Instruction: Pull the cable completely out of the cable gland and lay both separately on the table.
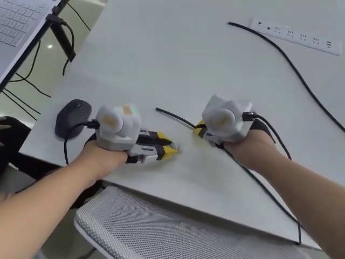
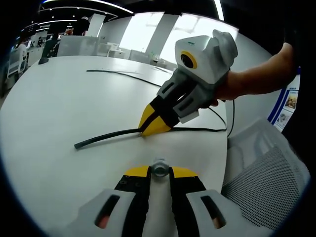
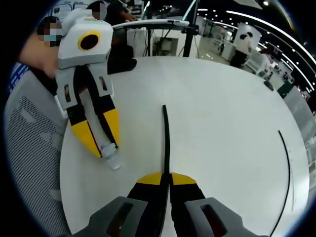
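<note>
Yellow-tipped left gripper low, fingers pinching cable gland, right gripper fingers clamping cable

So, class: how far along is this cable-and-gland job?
Done: the cable is out of the gland, its end lying free. In hand: the left gripper pinches the gland, the right gripper grips the cable. Left: lay both apart on the table and let go.
</note>
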